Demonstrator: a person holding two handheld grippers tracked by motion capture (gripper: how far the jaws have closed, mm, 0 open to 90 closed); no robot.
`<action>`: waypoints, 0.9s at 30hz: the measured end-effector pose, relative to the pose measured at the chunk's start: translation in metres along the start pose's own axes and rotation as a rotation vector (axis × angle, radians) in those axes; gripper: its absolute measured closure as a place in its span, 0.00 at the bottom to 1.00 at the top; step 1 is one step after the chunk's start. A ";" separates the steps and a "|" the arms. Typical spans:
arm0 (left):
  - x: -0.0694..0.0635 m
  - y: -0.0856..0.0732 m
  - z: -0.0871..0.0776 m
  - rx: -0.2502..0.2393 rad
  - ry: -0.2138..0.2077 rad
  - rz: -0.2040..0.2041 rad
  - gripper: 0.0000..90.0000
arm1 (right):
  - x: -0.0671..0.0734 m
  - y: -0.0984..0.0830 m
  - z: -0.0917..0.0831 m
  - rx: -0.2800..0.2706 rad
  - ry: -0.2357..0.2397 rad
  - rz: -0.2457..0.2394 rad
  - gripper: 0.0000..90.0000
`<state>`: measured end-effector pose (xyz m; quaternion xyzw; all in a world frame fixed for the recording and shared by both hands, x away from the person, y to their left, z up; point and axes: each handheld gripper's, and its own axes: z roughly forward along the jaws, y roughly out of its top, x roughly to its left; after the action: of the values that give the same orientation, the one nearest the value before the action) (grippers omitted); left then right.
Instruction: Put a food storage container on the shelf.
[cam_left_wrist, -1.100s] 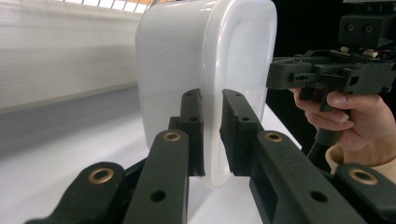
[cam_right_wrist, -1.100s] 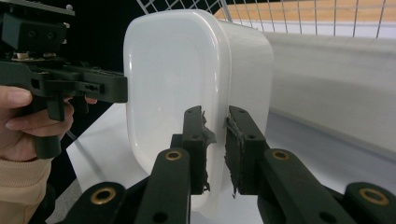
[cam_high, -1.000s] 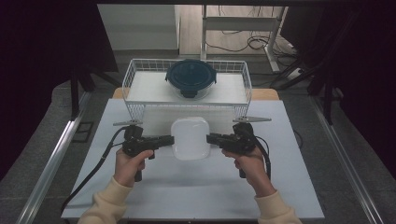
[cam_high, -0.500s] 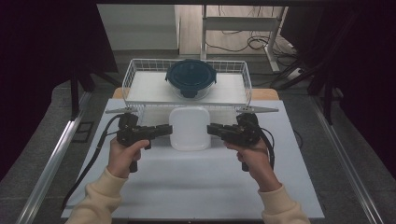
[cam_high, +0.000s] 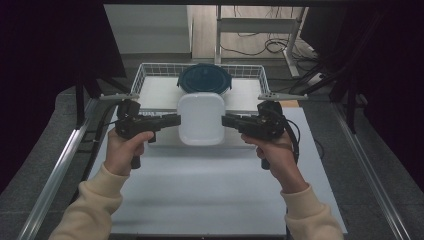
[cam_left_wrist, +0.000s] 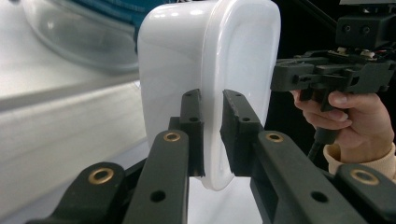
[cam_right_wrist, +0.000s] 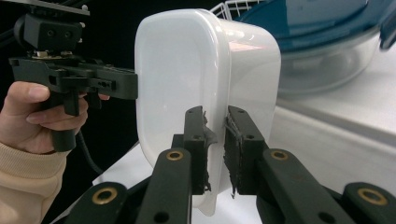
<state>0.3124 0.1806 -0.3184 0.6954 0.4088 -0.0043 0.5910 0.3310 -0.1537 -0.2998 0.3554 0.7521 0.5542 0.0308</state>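
White container (cam_high: 201, 119) held off the table (cam_high: 210, 200), centre, wire basket (cam_high: 145, 75) at 12 o'clock. L gripper (cam_high: 175, 120) and R gripper (cam_high: 226, 120) each clamped on its rim. No legible writing.

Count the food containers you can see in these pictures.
2. A white container is held up over the table between the left claw and right claw. A bowl with a blue lid sits in the wire basket behind it.
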 end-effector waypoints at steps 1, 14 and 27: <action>0.000 0.002 0.000 -0.001 0.002 0.002 0.89 | 0.001 0.004 0.000 0.000 -0.003 -0.003 0.87; -0.003 0.038 -0.003 0.000 0.015 0.026 0.89 | -0.002 0.035 -0.001 -0.015 -0.003 -0.006 0.88; 0.005 0.081 0.001 0.017 0.000 -0.001 0.89 | -0.011 0.075 0.001 -0.014 0.005 0.024 0.88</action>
<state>0.3620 0.1851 -0.2549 0.7003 0.4089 -0.0081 0.5850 0.3769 -0.1496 -0.2401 0.3626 0.7440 0.5607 0.0247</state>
